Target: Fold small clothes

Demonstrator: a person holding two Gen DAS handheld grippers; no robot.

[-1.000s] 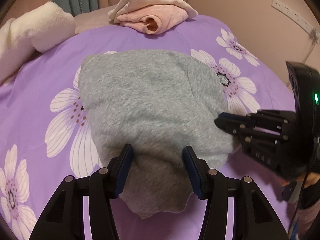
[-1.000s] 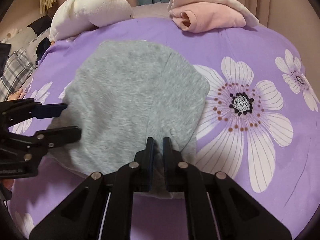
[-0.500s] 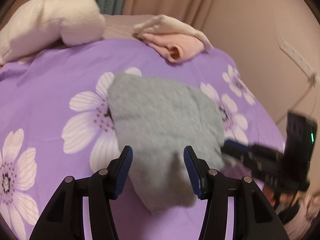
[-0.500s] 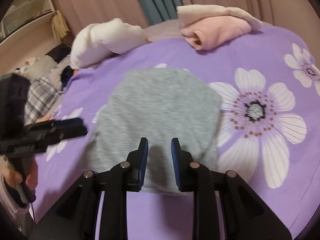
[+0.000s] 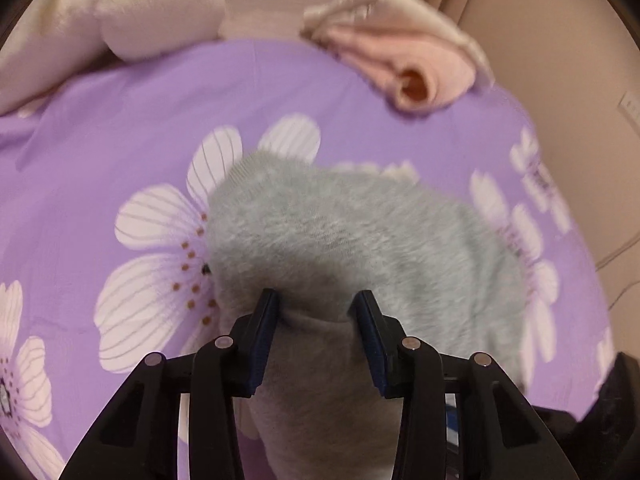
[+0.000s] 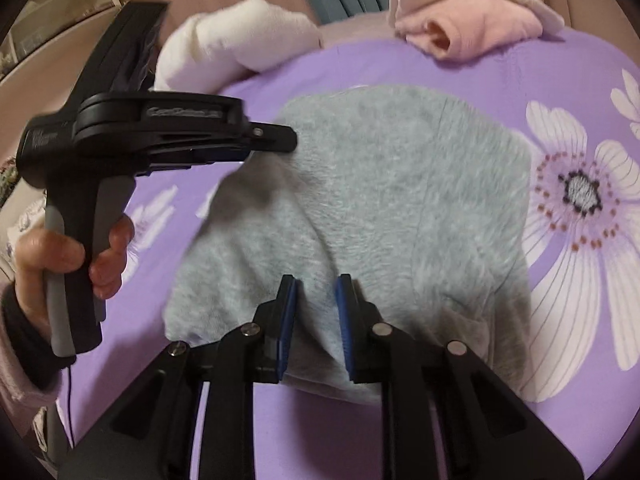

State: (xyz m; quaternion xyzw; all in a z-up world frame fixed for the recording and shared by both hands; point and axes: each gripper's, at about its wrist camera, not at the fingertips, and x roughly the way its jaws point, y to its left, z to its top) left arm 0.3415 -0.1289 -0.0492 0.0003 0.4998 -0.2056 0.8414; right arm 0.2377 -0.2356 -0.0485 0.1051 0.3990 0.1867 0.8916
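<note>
A grey fleece garment (image 5: 360, 232) lies on the purple flowered bed cover (image 5: 120, 120). My left gripper (image 5: 316, 308) is closing on its left side, and a ridge of grey cloth is pinched between the pads. In the right wrist view the left gripper (image 6: 280, 140) is held by a person's hand (image 6: 64, 248), and that side of the garment (image 6: 400, 184) rises towards its tip. My right gripper (image 6: 316, 316) hovers over the near hem. Its jaws are narrowing but still apart, with the cloth lying flat in the gap.
A folded pink garment (image 5: 420, 68) and a white plush bundle (image 5: 100, 12) sit at the far edge of the bed; both also show as the pink garment (image 6: 480, 28) and the plush bundle (image 6: 240, 48). A beige wall with a socket (image 5: 630, 108) borders the right side.
The left gripper slid across to the garment's left side and narrowed onto a bunch of cloth. The right gripper, shut on the near hem before, now has its jaws apart.
</note>
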